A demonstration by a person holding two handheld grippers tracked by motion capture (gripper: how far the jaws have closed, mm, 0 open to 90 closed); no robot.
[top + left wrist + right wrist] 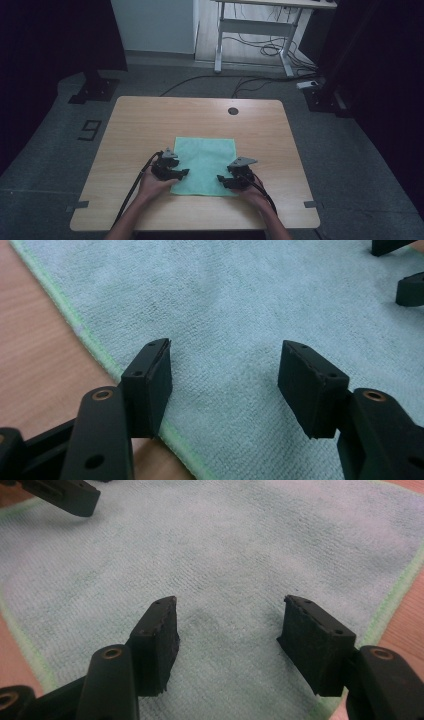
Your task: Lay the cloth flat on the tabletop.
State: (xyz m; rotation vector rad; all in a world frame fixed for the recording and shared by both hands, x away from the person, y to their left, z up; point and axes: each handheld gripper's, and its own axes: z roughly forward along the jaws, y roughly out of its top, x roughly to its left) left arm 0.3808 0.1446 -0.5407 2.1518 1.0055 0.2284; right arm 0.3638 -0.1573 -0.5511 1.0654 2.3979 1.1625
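Cloth [206, 162]: square, mint terry, flat on wood-grain table [150, 120] | left hand-held gripper [186, 172]: released | right hand-held gripper [220, 178]: released, both over cloth

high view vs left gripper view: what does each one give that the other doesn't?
High view alone: the whole table, both hands, the left gripper and right gripper at the cloth's near corners, the floor and a desk frame behind. Left gripper view alone: the cloth's weave and green hem close up, and its own jaws apart with nothing between them. Both: the cloth lying flat on wood, and the right gripper's jaws.
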